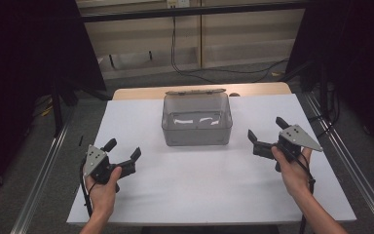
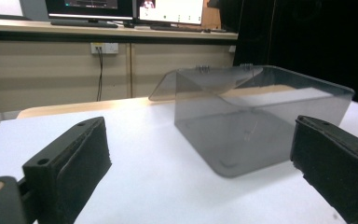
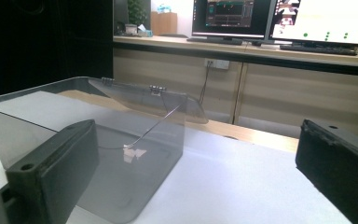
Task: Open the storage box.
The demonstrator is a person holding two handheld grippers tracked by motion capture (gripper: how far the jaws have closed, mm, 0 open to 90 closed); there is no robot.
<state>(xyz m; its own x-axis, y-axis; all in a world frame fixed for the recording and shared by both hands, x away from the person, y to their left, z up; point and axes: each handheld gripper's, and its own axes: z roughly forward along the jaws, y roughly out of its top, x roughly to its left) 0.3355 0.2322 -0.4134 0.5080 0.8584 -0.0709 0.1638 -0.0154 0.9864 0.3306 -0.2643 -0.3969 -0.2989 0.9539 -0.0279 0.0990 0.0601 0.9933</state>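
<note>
the left tool is released, its jaws spread wide with nothing between them, held just above the white worktop near its front left. the right tool is likewise released and empty, off to the right. in the left gripper view the black pads frame the clear plastic box ahead and a little to the right; in the right gripper view the box sits ahead and to the left.

the box stands in the middle of the worktop, between the two tools and farther from the person, well apart from both. its hinged lid is swung open toward the back, and the inside looks empty apart from glare.

this reads as the approach stage: both tools ready, nothing grasped yet. the next move probably calls for bringing one tool inward to the box, likely reaching the lid at the rear edge to close it, while the other steadies a side wall.
</note>
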